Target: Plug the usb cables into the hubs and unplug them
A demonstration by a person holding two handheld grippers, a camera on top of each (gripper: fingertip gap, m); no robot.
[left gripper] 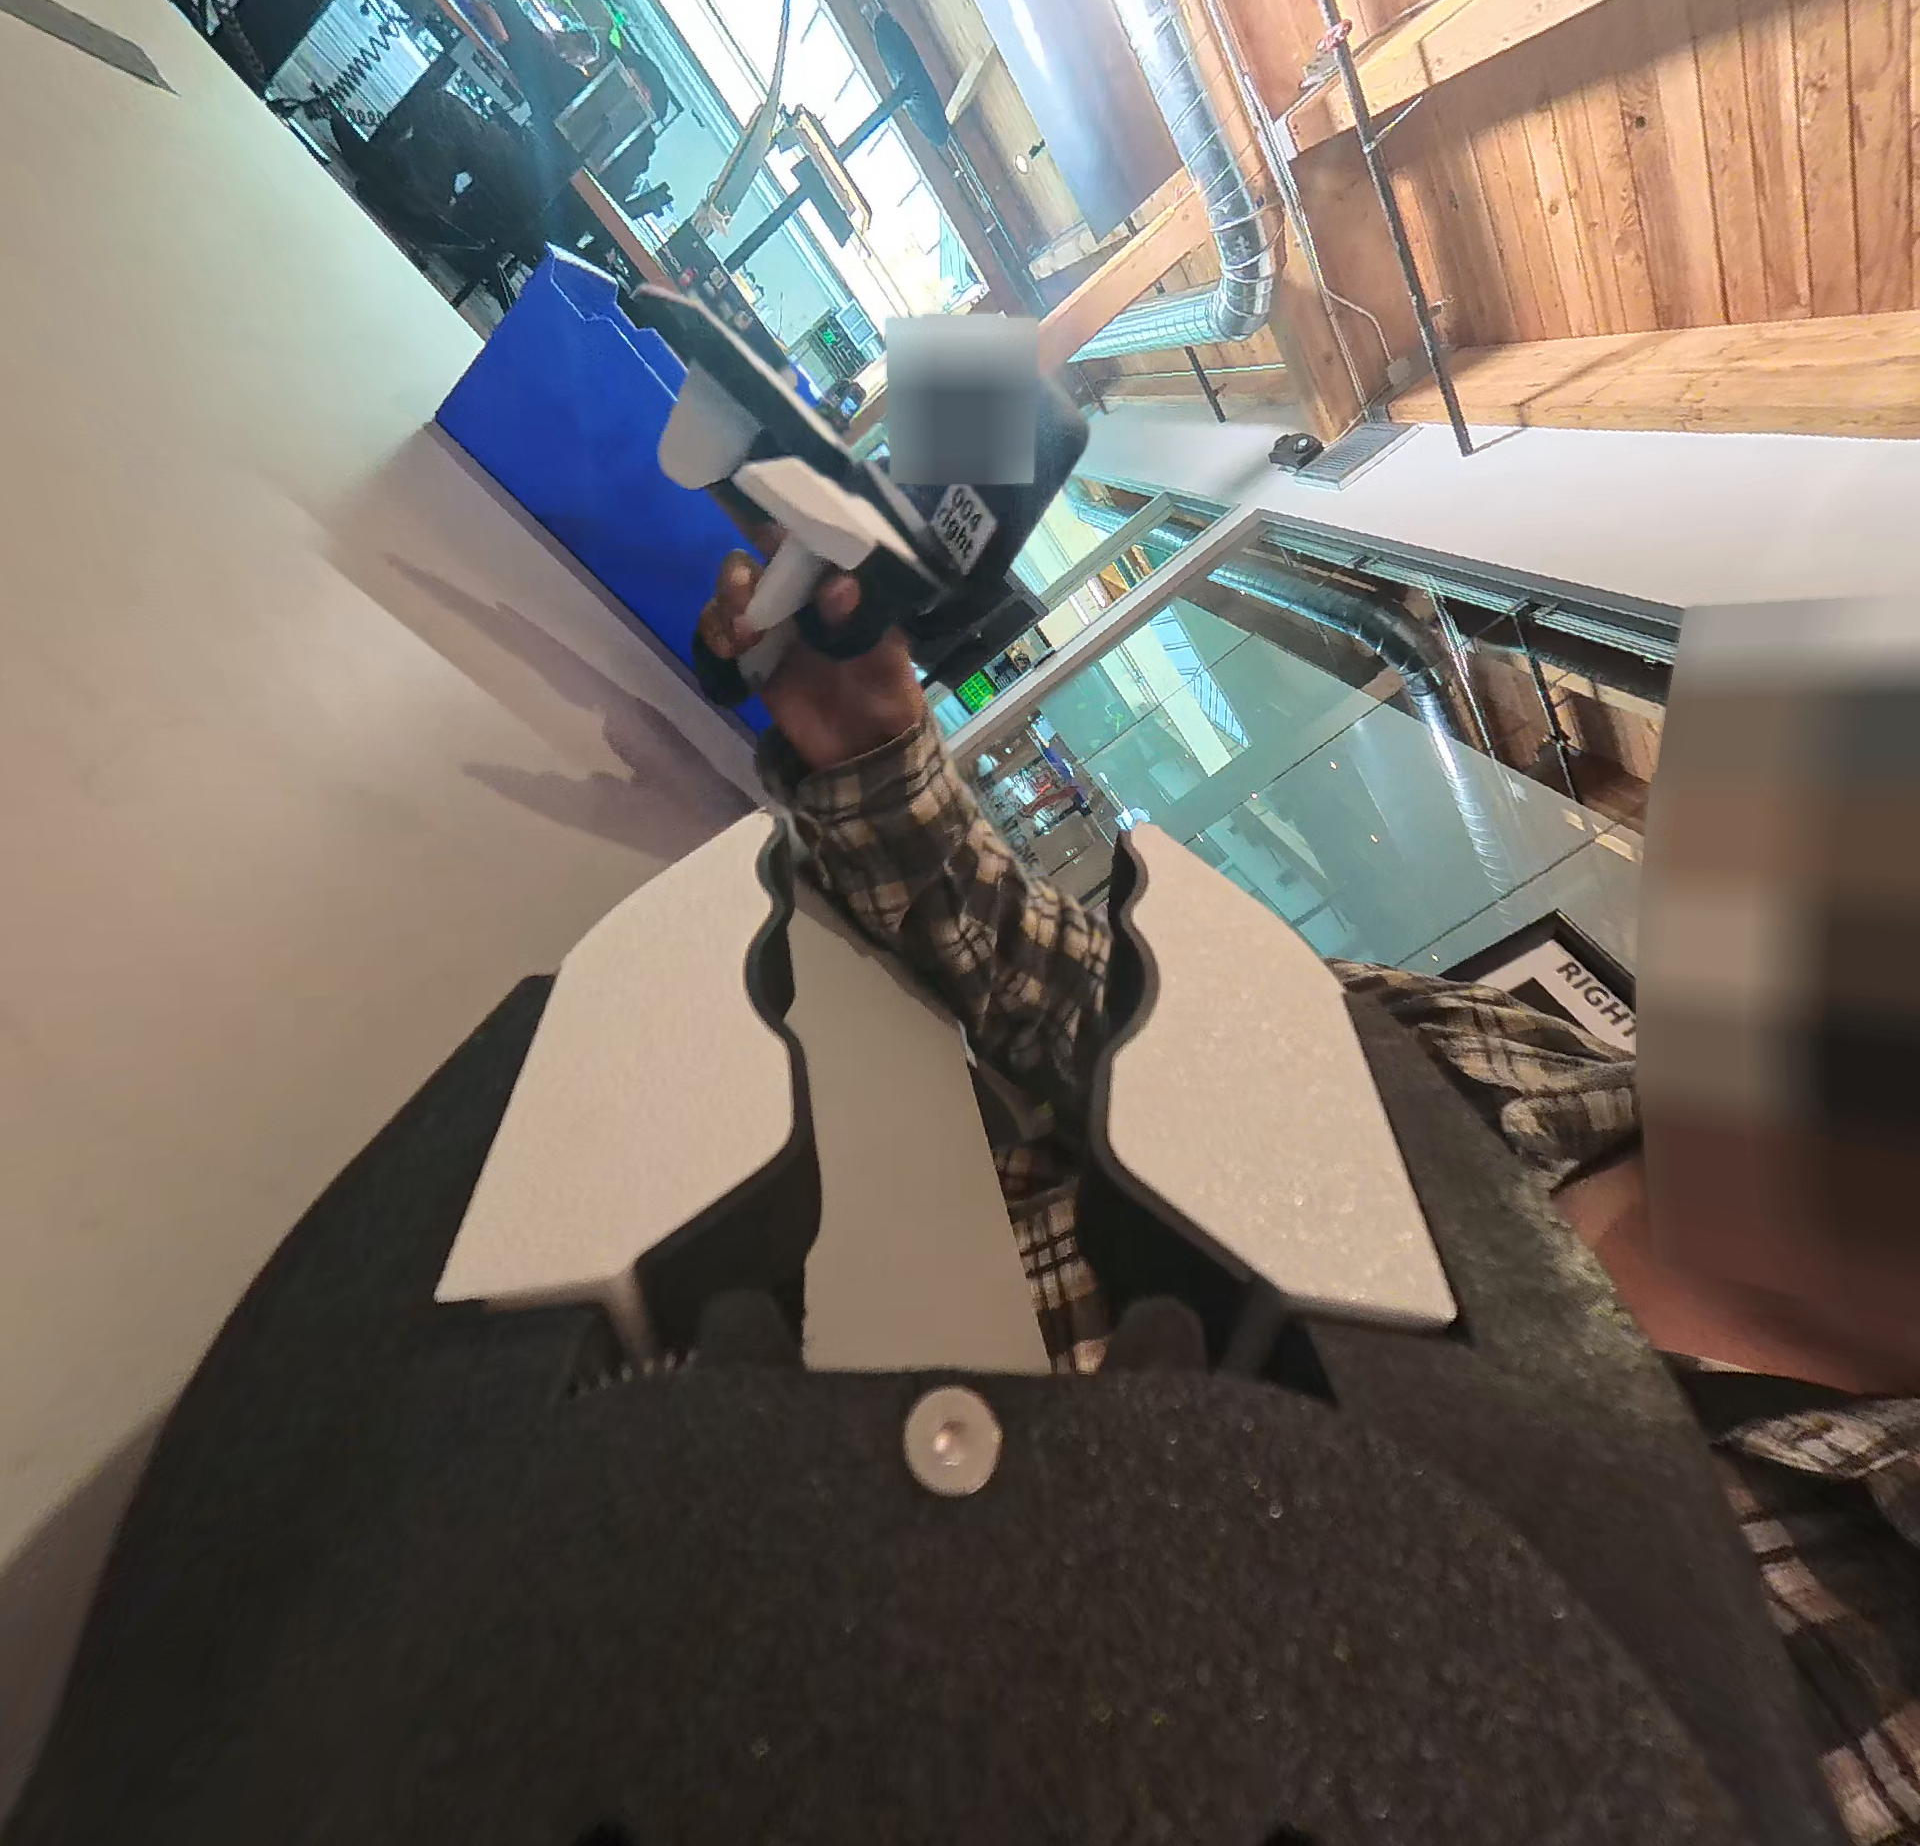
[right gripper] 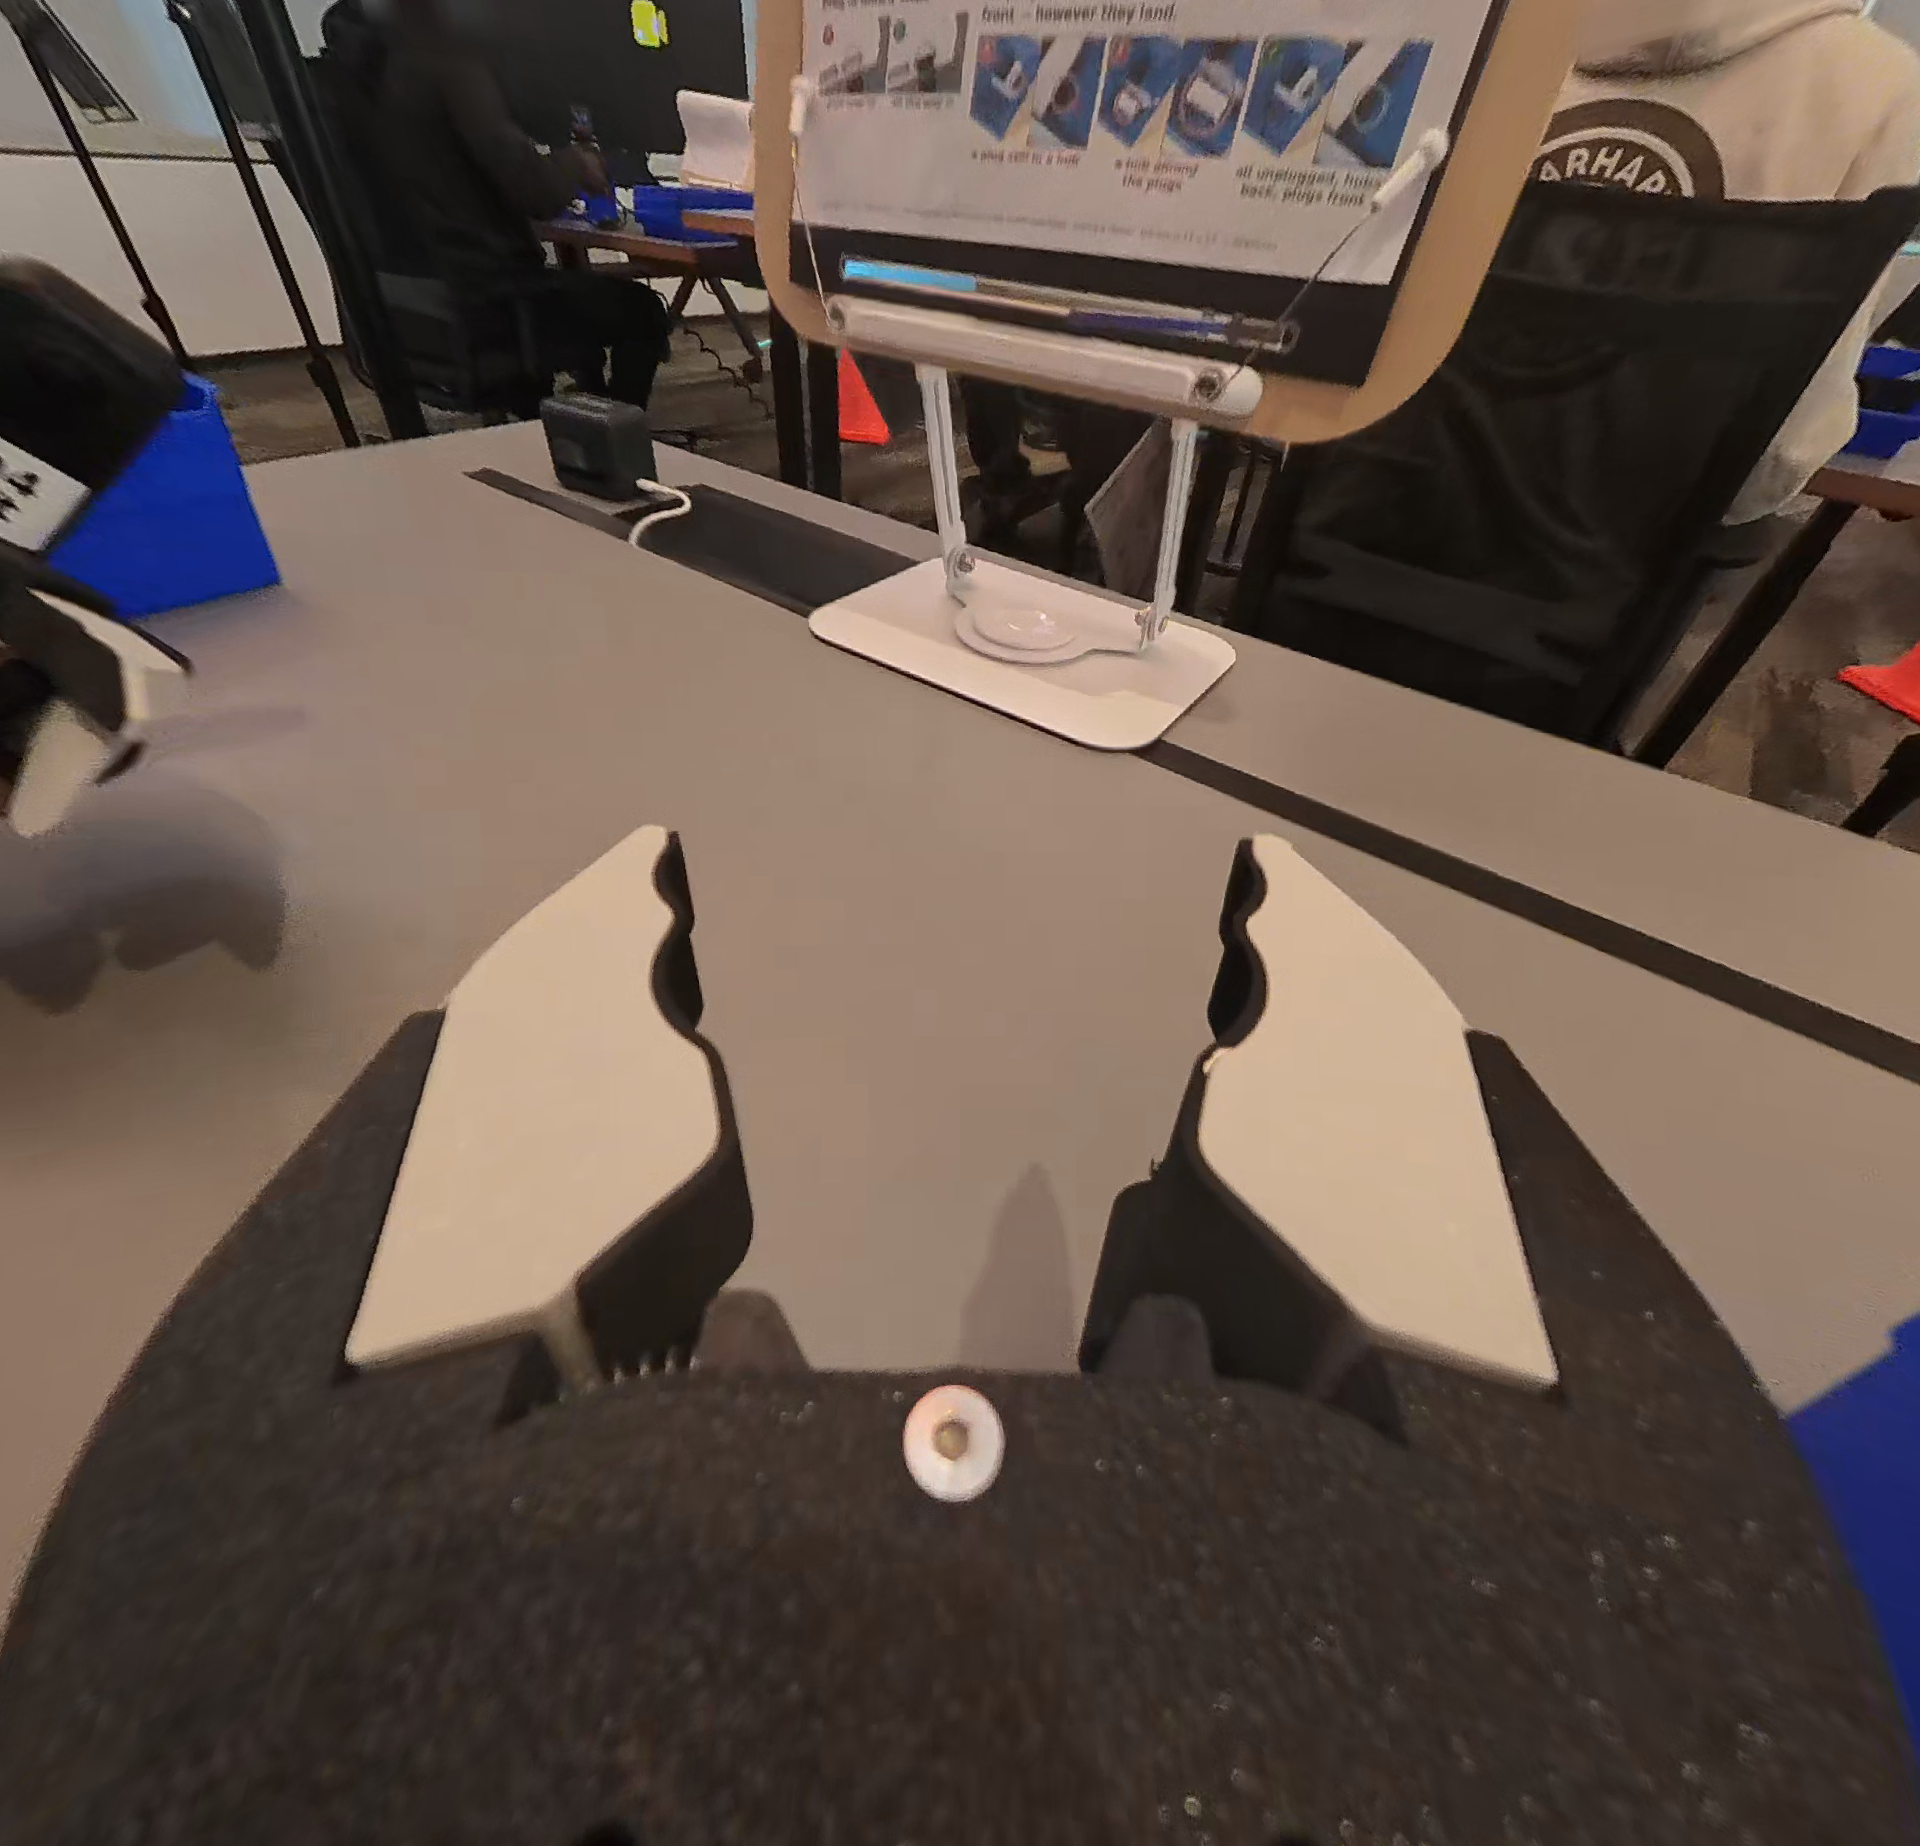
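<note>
Both grippers up in the air, jaws apart, nothing held.

The left gripper is tilted hard sideways, fingers spread. The right gripper is level and wide open. In the left wrist view, the person's right hand, plaid sleeve behind it, wraps the handle, seemingly on the trigger.

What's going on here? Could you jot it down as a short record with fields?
Left gripper: open, empty, tilted sideways toward the person's plaid sleeve
Right gripper: open, empty, above the grey table
Cables and hubs: none visible
Blue bin: on the table, at left
Instruction sheet on white stand: far table edge
Small black device: far edge, white cable attached
</note>
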